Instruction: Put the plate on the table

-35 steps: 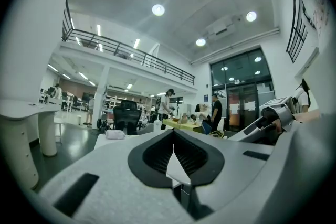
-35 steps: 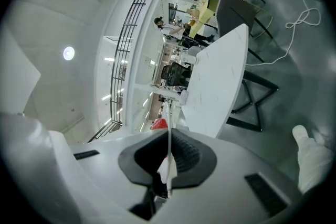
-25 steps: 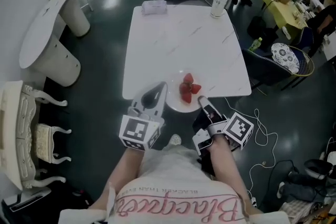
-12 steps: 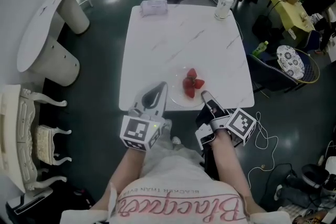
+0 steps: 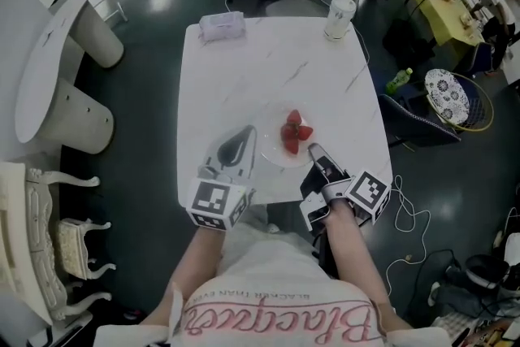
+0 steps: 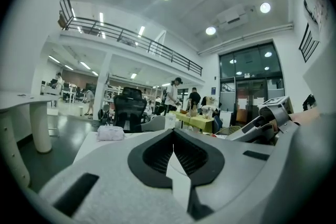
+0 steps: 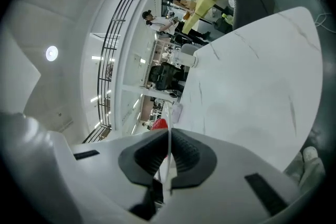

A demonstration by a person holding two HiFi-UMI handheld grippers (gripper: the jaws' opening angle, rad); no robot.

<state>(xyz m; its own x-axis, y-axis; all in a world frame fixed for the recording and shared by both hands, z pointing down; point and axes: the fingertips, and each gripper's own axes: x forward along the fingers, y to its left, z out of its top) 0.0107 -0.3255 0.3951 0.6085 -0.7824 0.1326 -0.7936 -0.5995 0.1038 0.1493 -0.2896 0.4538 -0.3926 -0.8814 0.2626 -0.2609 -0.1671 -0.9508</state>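
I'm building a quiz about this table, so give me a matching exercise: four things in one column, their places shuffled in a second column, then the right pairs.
1. strawberries
2. tissue pack
3. white cup
4. plate

A. far left corner of the table
B. near edge of the table, by the person
C. far right corner of the table
D. on the plate

Pairs: 1-D, 2-A, 3-C, 4-B

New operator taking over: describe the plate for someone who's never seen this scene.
Find the white marble table in the head view. At its near edge is the white plate, held by the left gripper and right gripper. Unlike the tissue pack and can at the far corners, it carries red strawberries.
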